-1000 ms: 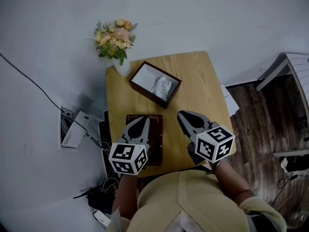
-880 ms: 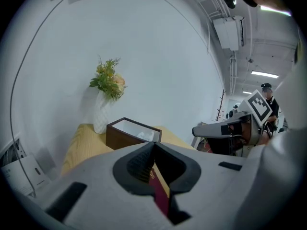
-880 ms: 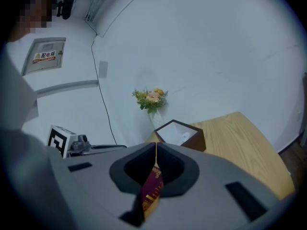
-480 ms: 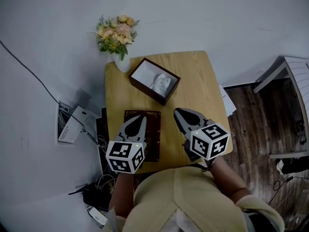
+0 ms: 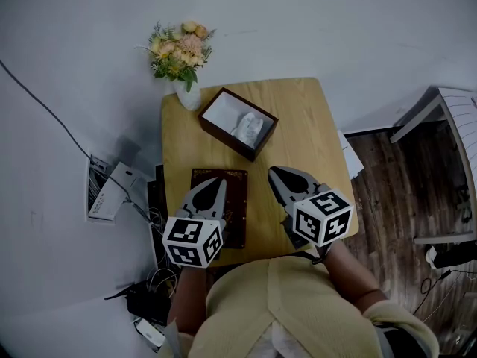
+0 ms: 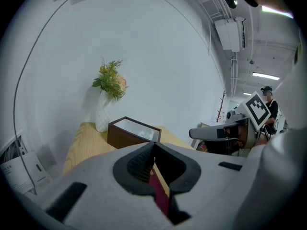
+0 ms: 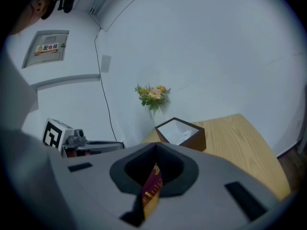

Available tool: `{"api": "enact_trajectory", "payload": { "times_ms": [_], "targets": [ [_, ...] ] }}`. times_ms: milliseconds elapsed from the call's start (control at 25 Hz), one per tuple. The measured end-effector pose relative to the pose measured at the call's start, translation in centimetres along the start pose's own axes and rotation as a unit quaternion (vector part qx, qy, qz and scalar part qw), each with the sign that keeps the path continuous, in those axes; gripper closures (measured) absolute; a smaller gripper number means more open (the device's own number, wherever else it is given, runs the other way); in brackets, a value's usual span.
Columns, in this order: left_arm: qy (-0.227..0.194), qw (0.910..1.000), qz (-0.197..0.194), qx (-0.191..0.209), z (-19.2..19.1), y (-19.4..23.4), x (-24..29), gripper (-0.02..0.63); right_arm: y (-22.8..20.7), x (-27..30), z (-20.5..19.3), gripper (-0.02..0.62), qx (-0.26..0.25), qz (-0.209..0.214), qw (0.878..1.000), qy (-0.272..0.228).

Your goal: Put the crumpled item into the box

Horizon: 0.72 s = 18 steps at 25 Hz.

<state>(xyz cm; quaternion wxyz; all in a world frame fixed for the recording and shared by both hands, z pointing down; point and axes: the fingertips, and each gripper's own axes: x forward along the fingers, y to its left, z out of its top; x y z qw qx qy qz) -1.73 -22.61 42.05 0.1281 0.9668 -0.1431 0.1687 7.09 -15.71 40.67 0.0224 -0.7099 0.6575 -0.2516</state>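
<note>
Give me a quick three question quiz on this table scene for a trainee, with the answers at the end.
1. Pick one: the crumpled white item lies A inside the box, B on the floor, C on a chair.
2. True or false: the left gripper and the right gripper both have their jaws together.
3. Fill in: beside the box, at a far corner of the table, stands a vase of ____.
Key: 1 A; 2 true; 3 flowers.
</note>
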Motion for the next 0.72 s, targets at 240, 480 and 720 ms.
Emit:
{"api": "enact_trajectory", "payload": {
  "times_ms": [240, 480, 720],
  "targets": [
    [0.001, 1.0, 0.002, -0.001, 0.02, 0.11, 0.0, 0.583, -0.16, 0.03, -0.01, 0.566, 0.001, -0.001, 1.0, 0.002],
    [0.004, 1.0, 0.002, -0.001, -0.02, 0.27, 0.08, 0.583, -0.11, 0.33, -0.04, 0.566, -0.001, 0.001, 1.0, 0.005],
    [0.008, 1.0, -0.001, -0.003, -0.12, 0.28, 0.49, 0.583, -0.38, 0.7, -0.13, 0.566, -0.003, 0.001, 1.0, 0.012]
  ]
}}
